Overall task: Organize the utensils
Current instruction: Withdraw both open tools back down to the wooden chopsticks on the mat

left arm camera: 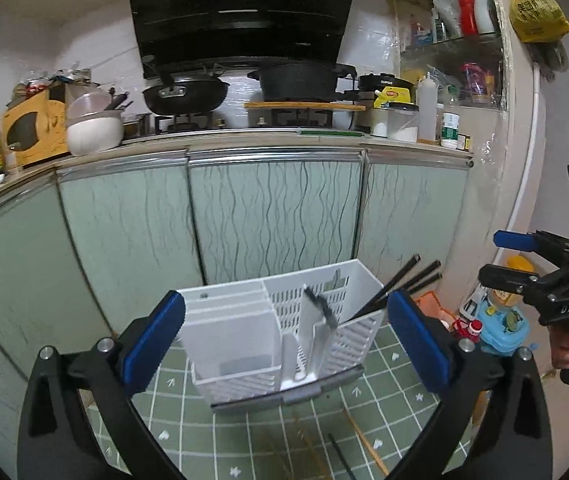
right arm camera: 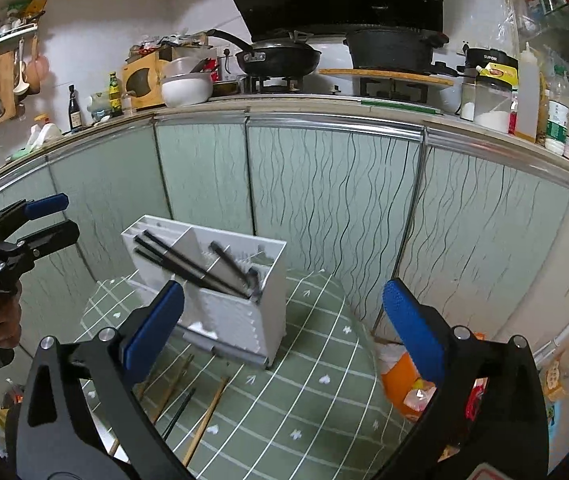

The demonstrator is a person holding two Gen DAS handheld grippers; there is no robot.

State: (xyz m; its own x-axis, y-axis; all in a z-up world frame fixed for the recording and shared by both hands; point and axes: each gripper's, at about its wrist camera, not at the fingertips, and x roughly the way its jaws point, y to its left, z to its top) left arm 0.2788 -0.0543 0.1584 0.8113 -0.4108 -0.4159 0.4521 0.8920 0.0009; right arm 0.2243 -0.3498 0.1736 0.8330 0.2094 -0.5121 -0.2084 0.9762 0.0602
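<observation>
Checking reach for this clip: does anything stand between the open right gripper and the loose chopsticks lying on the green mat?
Nothing visible does. The right gripper is open and empty, and the loose chopsticks lie bare on the green mat, in front of the white utensil holder, not behind it.

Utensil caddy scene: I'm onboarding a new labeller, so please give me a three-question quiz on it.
1. True or false: the left gripper holds a chopstick.
2. What leans out of the white caddy? A) spoons B) black chopsticks C) forks
3. Fill in: loose chopsticks lie on the green checked ____.

Key: 1 false, both it and the right gripper are open and empty; 2 B; 3 mat.
</observation>
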